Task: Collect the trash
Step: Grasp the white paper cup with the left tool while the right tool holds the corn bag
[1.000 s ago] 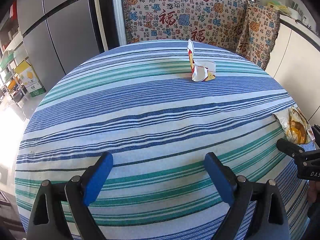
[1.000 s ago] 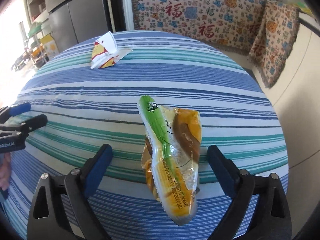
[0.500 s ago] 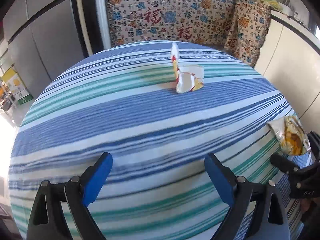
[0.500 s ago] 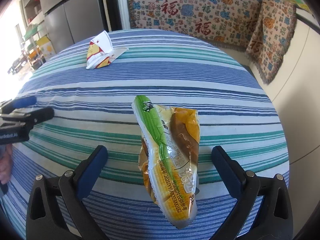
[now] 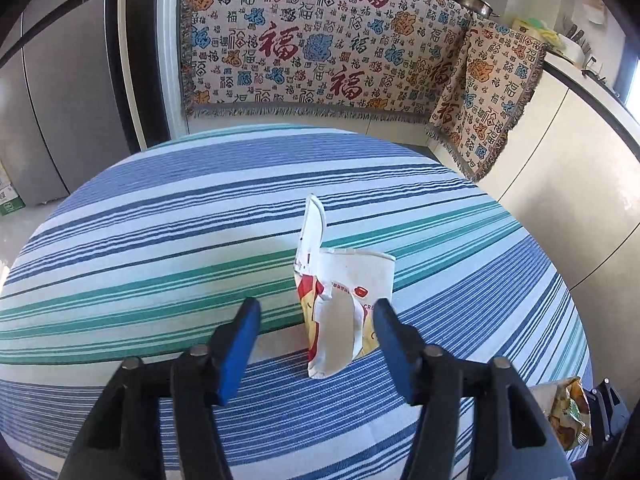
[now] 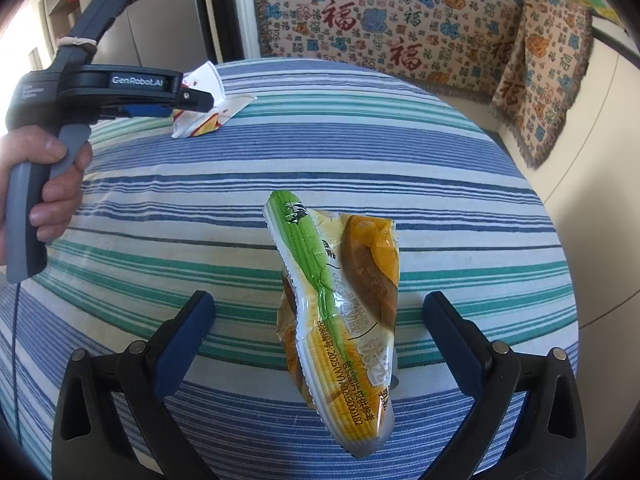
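— What do I have under both cameras?

— I see a round table covered with a striped blue, green and white tablecloth (image 5: 160,240). Behind it a patterned cloth with red characters (image 5: 320,52) hangs on the wall, and a grey fridge (image 5: 52,100) stands to the left.

— And the trash?

— Two pieces. The long green and yellow plastic corn wrapper (image 6: 340,312) lies on the cloth near my right gripper (image 6: 320,320), between its two blue pads. The jaws stand wide and do not touch it. The crumpled white and red paper carton (image 5: 340,304) stands on the cloth more to the far side, with one flap pointing up.

— Where is my left gripper?

— My left gripper (image 5: 316,320) is at the carton. Its jaws are partly open, one pad on each side of the carton; I cannot tell if the pads touch the paper. From the right camera I see my left hand (image 6: 48,184) around the grey handle.
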A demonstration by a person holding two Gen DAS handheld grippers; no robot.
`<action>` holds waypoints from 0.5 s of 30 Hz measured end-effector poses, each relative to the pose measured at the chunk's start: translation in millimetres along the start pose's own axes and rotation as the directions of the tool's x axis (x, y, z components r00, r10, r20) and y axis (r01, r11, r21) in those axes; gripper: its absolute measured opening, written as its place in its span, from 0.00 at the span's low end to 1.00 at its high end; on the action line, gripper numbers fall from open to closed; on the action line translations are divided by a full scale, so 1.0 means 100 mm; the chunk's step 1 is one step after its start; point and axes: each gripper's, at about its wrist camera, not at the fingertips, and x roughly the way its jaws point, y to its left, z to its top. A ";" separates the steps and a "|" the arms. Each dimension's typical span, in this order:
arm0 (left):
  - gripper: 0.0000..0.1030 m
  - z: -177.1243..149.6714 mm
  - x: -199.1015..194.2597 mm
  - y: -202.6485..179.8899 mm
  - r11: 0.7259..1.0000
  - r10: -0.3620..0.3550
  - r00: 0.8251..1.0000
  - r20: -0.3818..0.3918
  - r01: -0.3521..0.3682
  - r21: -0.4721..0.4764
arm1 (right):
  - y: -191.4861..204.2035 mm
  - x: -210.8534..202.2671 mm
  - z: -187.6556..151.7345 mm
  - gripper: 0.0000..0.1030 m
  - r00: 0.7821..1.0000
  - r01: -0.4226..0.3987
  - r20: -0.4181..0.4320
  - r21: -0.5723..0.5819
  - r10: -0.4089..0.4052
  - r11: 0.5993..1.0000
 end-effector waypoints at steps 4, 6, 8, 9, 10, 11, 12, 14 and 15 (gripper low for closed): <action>0.06 -0.05 -0.08 0.05 1.000 -0.003 0.999 0.040 0.004 -0.026 | 0.00 0.00 0.00 0.99 1.000 0.000 0.001 0.000 0.000 1.000; 0.06 -0.12 -0.18 0.06 0.999 -0.029 0.999 0.034 0.030 -0.043 | 0.00 0.00 0.00 0.99 1.000 0.000 0.001 0.001 0.000 1.000; 0.06 -0.28 -0.34 0.05 0.999 -0.022 1.000 0.022 0.023 -0.043 | 0.00 0.00 0.00 0.99 1.000 0.000 0.001 0.000 0.000 1.000; 0.06 -0.37 -0.43 0.04 0.999 -0.021 1.000 0.015 0.021 -0.042 | 0.00 0.00 0.00 0.99 1.000 0.001 0.001 0.000 -0.001 1.000; 0.06 -0.49 -0.54 0.02 0.999 -0.015 1.000 0.002 0.015 -0.039 | 0.00 0.00 0.00 0.99 1.000 0.001 0.001 0.001 -0.001 1.000; 0.06 -0.62 -0.66 0.00 0.999 -0.006 1.000 -0.013 0.006 -0.035 | 0.00 0.00 0.00 0.99 1.000 0.001 0.001 0.001 -0.001 1.000; 0.06 -0.73 -0.75 -0.03 0.999 0.004 1.000 -0.023 -0.005 -0.033 | 0.00 0.00 0.00 0.99 1.000 0.001 0.001 0.001 -0.001 1.000; 0.07 -1.00 -0.97 -0.13 0.999 0.020 0.999 -0.038 -0.021 -0.033 | 0.00 0.00 0.00 0.99 1.000 0.002 0.002 0.001 -0.002 1.000; 0.07 -1.15 -1.08 -0.19 0.999 0.026 0.999 -0.039 -0.027 -0.033 | 0.00 0.00 0.00 0.99 1.000 0.002 0.002 0.001 -0.002 1.000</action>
